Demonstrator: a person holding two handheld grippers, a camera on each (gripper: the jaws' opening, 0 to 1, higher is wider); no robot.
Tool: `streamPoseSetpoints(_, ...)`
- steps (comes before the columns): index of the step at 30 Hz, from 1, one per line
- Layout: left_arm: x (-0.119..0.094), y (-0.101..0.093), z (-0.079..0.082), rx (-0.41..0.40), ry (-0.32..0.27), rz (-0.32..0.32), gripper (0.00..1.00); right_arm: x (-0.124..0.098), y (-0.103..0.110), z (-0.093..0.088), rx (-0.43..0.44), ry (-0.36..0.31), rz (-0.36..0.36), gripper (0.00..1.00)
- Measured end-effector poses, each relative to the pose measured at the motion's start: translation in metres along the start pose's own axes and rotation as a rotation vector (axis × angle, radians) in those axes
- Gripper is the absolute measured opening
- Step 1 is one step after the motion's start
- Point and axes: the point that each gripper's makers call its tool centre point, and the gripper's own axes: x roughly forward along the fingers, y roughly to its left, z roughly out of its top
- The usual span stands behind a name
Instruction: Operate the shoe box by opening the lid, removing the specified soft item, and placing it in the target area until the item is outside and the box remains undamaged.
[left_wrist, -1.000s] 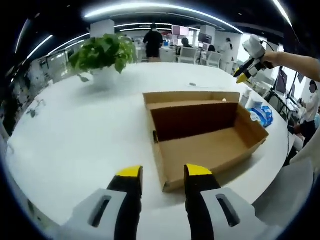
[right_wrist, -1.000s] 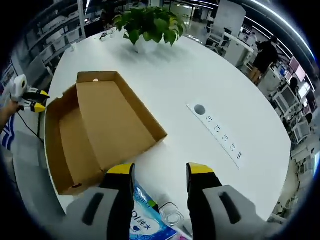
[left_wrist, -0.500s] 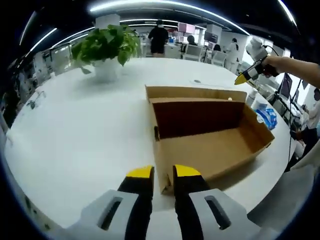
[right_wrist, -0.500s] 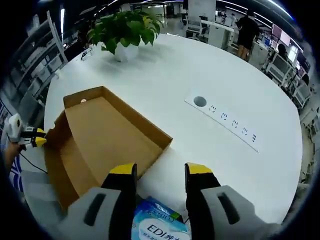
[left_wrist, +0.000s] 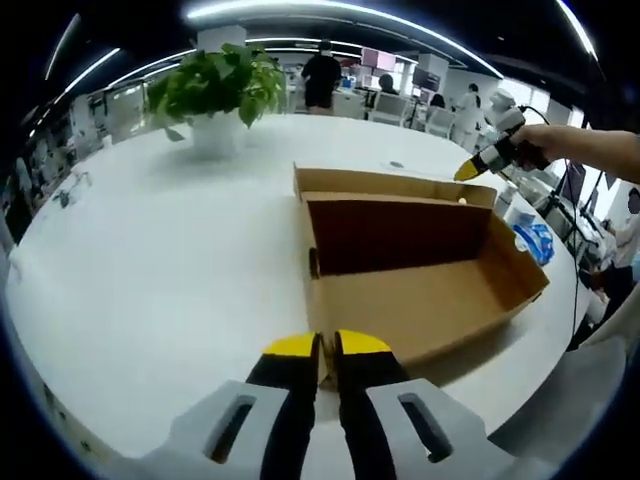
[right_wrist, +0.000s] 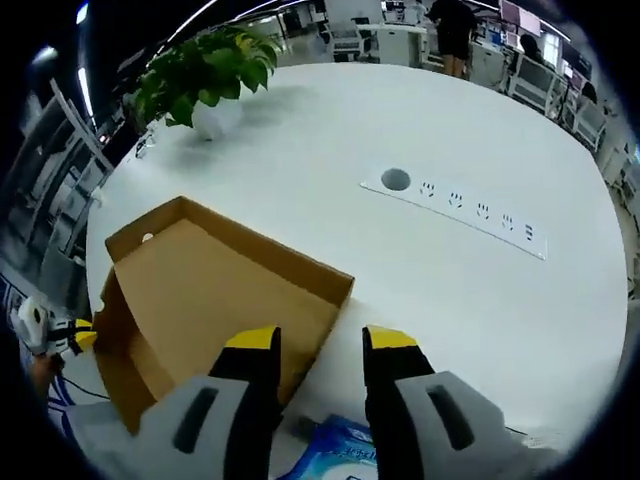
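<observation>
On a white round bench (left_wrist: 150, 270), the brown shoe box (left_wrist: 420, 270) lies open and looks empty inside. My left gripper (left_wrist: 316, 347) hangs low just beside the box's near corner, its yellow-tipped fingers (left_wrist: 290, 347) drawn nearly together on nothing. My right gripper (right_wrist: 318, 338) is raised above the box's far long wall, fingers (right_wrist: 252, 340) apart and holding nothing. The soft item, a blue-and-white packet (right_wrist: 340, 458), lies on the bench outside the box, under and between those open fingers; in the left gripper view it sits beyond the box's far end (left_wrist: 532, 238). Whether that spot is the target area I cannot tell. The box's long axis runs away from my left gripper toward my right, so the right is the nearer to the packet. A potted plant (left_wrist: 215, 95) stands well apart.
</observation>
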Motion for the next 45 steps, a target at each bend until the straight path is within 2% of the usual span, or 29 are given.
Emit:
streamPoseSetpoints(8,0.001,0.001,0.001,0.013,0.001,0.003,0.03,0.014,0.004,-0.010,0.078,0.048,0.007,0.19)
streamPoseSetpoints(11,0.001,0.001,0.001,0.017,0.000,0.005,0.02,0.016,0.006,-0.014,0.102,0.063,0.013,0.09)
streamPoseSetpoints(17,0.001,0.002,0.001,0.002,-0.008,0.006,0.02,0.014,0.005,-0.017,0.119,0.065,-0.016,0.05)
streamPoseSetpoints(31,0.001,0.000,0.001,0.004,0.004,0.004,0.01,-0.003,0.012,-0.016,0.068,0.010,-0.039,0.02)
streamPoseSetpoints(36,0.001,0.001,0.001,0.002,0.011,0.001,0.02,-0.007,0.010,-0.007,0.060,-0.019,-0.044,0.01)
streamPoseSetpoints(45,0.000,0.001,0.001,0.006,0.011,0.015,0.01,-0.013,0.010,0.002,-0.030,-0.057,-0.044,0.01)
